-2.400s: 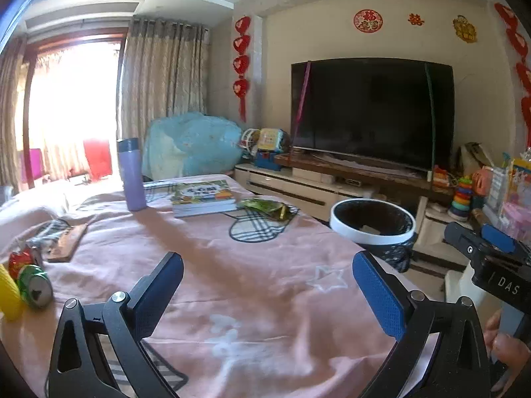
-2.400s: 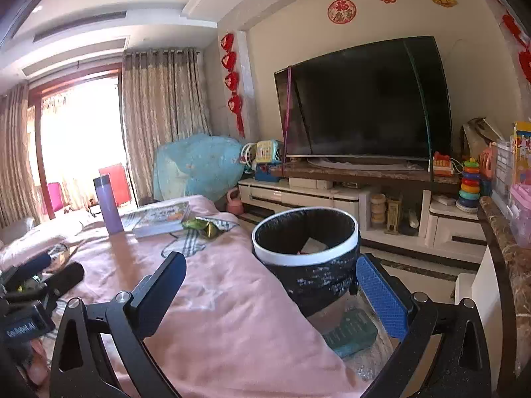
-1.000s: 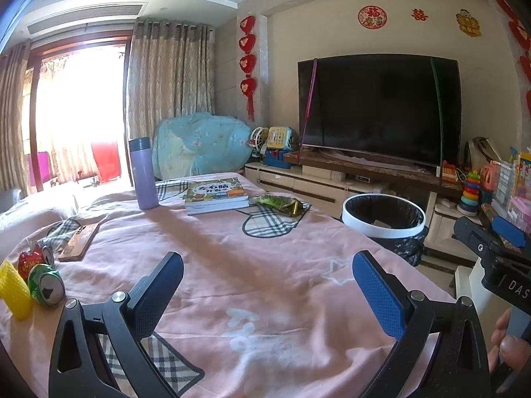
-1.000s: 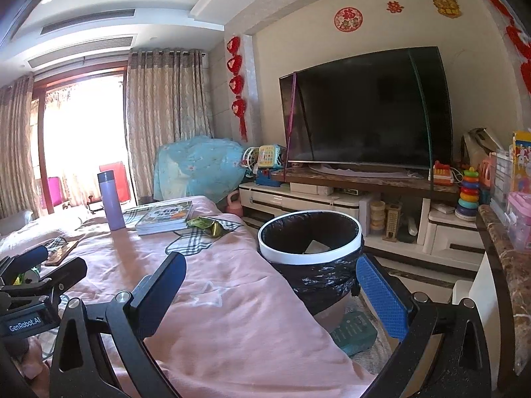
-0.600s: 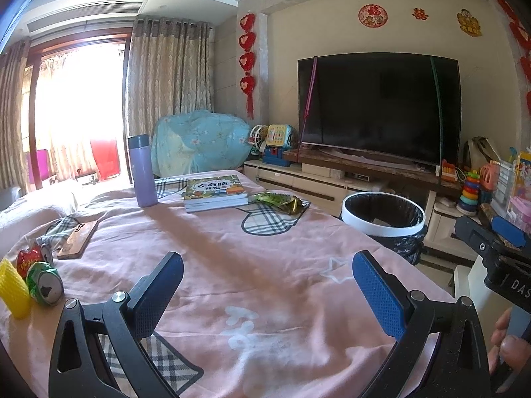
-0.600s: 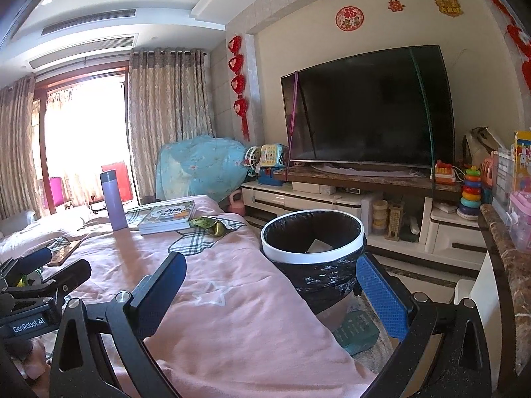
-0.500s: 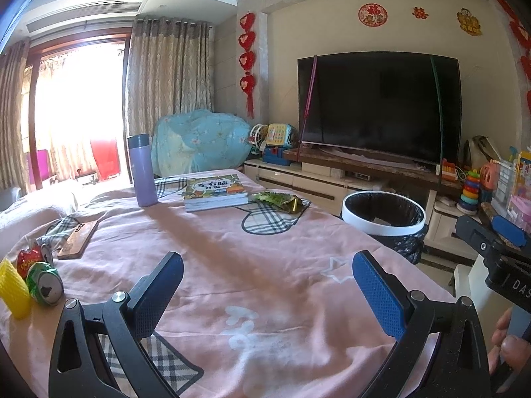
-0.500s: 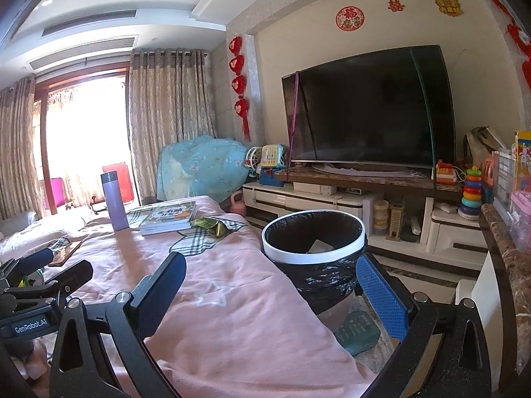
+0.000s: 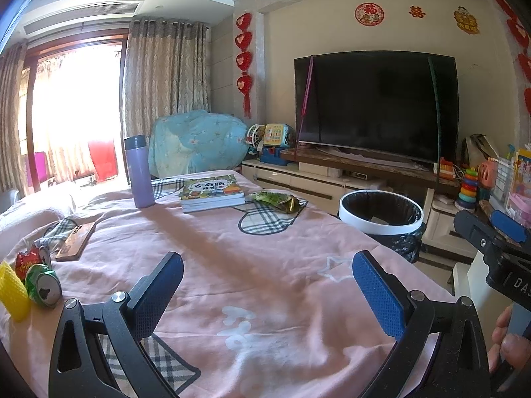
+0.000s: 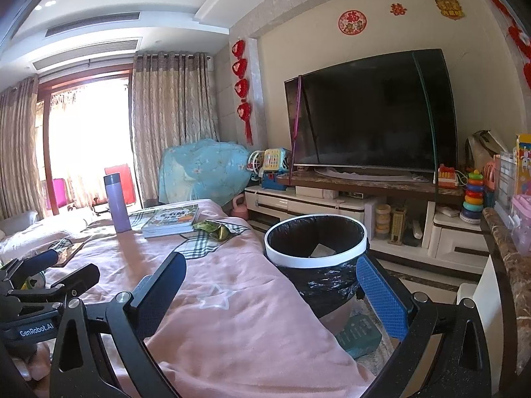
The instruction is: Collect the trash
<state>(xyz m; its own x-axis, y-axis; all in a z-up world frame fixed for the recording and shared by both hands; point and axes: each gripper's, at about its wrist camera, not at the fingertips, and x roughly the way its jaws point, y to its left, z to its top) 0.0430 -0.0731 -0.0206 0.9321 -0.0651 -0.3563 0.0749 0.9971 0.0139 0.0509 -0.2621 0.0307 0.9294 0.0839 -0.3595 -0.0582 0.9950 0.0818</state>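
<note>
A: What is seen closest to the cameras?

B: The left claw (image 9: 267,290) is held spread wide above the pink cloth (image 9: 232,265) that covers the surface, with nothing between its fingers. The right claw (image 10: 272,290) is likewise spread and empty, held over the right edge of the surface, next to the bin. A few fingers of a hand (image 9: 509,341) are seen at the lower right of the left wrist view, gripping the other tool.

A: And where is the trash found?

B: At the near left edge of the surface, a crushed green can (image 9: 43,286) is seen lying on its side, touching a yellow ribbed object (image 9: 11,293); a red crumpled wrapper (image 9: 28,258) lies just behind them. A brown phone (image 9: 76,240) is laid flat slightly further back. At the far side, a green snack wrapper (image 9: 277,200) is seen on a plaid heart patch, just beside a stack of books (image 9: 212,192). A purple flask (image 9: 139,170) is stood upright left of the books.

A: And the bin?

B: A black-lined trash bin (image 10: 317,248) with a white rim is stood on the floor just past the right edge of the surface; a pale scrap is seen inside. Beyond it, a television (image 10: 368,112) is seen on a low cabinet.
</note>
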